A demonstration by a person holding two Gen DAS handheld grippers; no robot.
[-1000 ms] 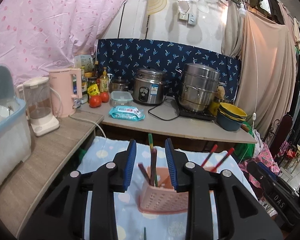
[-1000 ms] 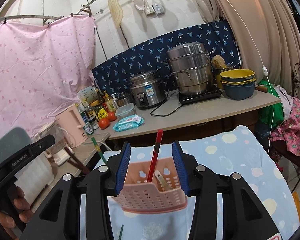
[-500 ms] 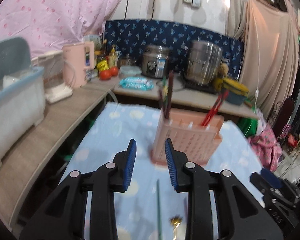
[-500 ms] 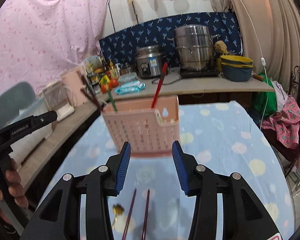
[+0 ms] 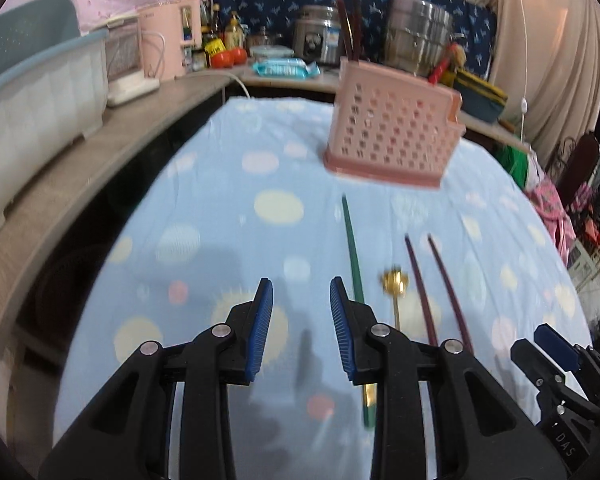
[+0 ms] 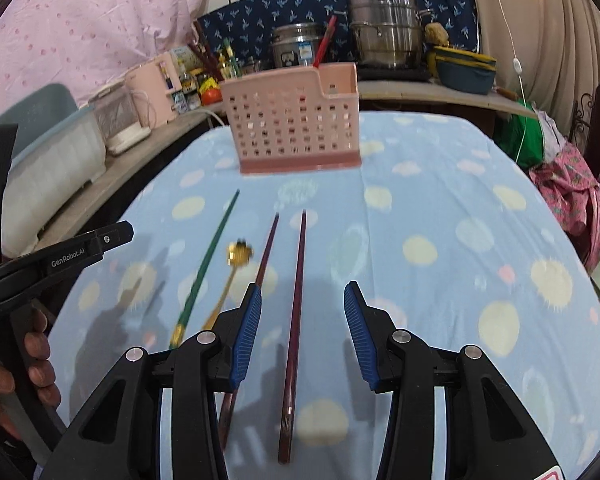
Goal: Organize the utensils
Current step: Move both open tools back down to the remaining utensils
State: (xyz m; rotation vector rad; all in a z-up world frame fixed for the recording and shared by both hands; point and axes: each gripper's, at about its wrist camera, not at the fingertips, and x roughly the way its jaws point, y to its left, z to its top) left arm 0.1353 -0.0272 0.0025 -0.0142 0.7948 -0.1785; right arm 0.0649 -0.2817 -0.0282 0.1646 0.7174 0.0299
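While hovering over the blue dotted cloth, left gripper open, nothing between its blue pads. Just right of it, flat on the cloth: green chopstick, gold spoon, two dark maroon chopsticks, all pointing toward the far side. Right gripper open too, empty, straddling one maroon chopstick without touching. Far side, centre: pink perforated utensil holder, upright on the cloth, red and dark chopsticks standing inside. Beyond, on the counter: steel pots, pink kettle, tomatoes.
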